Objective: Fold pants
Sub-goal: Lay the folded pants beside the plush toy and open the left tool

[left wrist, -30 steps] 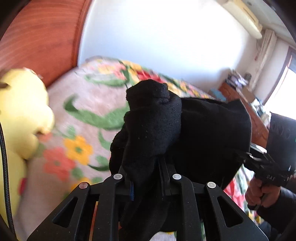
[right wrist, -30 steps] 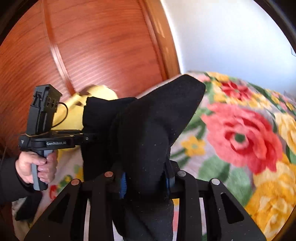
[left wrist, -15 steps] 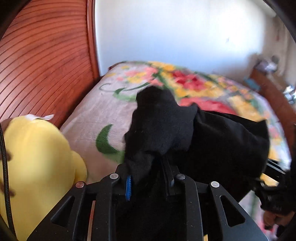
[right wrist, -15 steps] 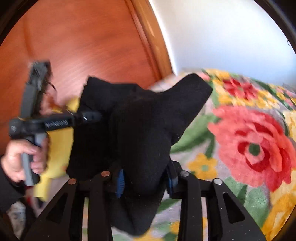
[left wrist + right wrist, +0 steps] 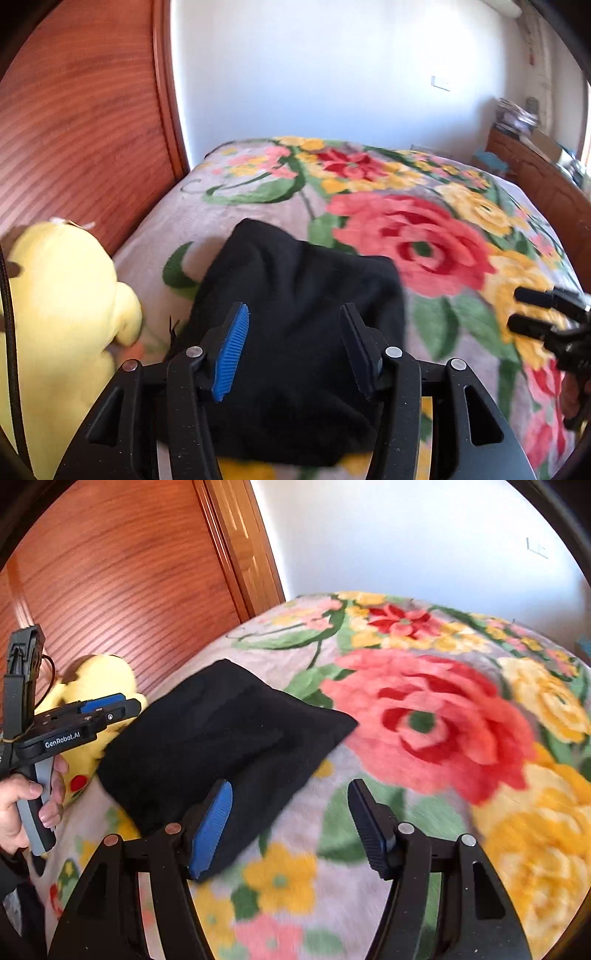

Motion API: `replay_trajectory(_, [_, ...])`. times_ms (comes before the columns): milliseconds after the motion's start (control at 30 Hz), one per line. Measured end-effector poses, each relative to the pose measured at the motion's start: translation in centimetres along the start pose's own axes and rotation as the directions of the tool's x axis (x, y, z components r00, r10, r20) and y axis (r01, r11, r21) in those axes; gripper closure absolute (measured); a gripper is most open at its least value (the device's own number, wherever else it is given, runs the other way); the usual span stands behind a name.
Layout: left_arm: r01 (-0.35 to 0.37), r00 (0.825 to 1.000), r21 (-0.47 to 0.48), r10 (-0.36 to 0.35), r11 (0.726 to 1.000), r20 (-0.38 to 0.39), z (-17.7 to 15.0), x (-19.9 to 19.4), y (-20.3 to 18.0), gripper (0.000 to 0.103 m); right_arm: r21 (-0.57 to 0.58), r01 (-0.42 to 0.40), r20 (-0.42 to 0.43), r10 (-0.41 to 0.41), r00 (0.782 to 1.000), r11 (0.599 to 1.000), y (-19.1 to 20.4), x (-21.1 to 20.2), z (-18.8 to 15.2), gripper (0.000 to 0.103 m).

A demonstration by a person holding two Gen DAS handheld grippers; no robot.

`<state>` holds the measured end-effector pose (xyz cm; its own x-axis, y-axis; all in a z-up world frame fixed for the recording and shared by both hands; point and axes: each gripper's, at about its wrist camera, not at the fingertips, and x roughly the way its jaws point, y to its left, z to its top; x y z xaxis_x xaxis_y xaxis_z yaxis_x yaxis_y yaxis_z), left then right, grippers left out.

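Left wrist view: black pants [image 5: 295, 332] bunched on floral blanket [image 5: 406, 206].
Left gripper [image 5: 295, 325]: opening, pads off cloth.
Right gripper [image 5: 291, 805]: opening, released.

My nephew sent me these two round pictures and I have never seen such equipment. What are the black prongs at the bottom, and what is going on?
Each picture comes from a camera mounted on a hand-held claw, looking along its two prongs. A person holds one in each hand. One view shows the left claw, the other the right claw, with the left hand gripping its handle. Black pants, folded into a bundle, lie on a floral blanket beside a yellow plush toy. Both claws are opening; neither grips the pants.
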<state>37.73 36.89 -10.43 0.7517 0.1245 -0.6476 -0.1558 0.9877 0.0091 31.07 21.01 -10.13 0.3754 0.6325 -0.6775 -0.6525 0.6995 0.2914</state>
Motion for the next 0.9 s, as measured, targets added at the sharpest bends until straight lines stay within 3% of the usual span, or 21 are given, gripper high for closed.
replay_trajectory(300, [0.054, 0.993, 0.074, -0.061, 0.996, 0.105, -2.1, -17.4, -8.5, 0.032, 0.035, 0.079, 0.086, -0.082, 0.993, 0.996, -0.6, -18.0, -3.9, 0.035])
replay_trajectory(467, [0.113, 0.982, 0.115, -0.129, 0.987, 0.138, -4.0, -25.8, -13.2, 0.023, 0.046, 0.146, 0.145, -0.151, 0.978, 0.988, -1.6, -27.8, -6.7, 0.027])
replay_trajectory(667, [0.159, 0.964, 0.171, -0.190, 0.972, 0.186, -6.8, -33.4, -18.6, 0.017, 0.071, 0.214, 0.195, -0.224, 0.955, 0.974, -2.7, -36.6, -10.1, 0.024])
replay_trajectory(900, [0.188, 0.942, 0.186, -0.231, 0.964, 0.246, -9.7, -39.6, -22.2, 0.009, 0.118, 0.266, 0.235, -0.287, 0.929, 0.957, -3.9, -43.6, -14.6, 0.001])
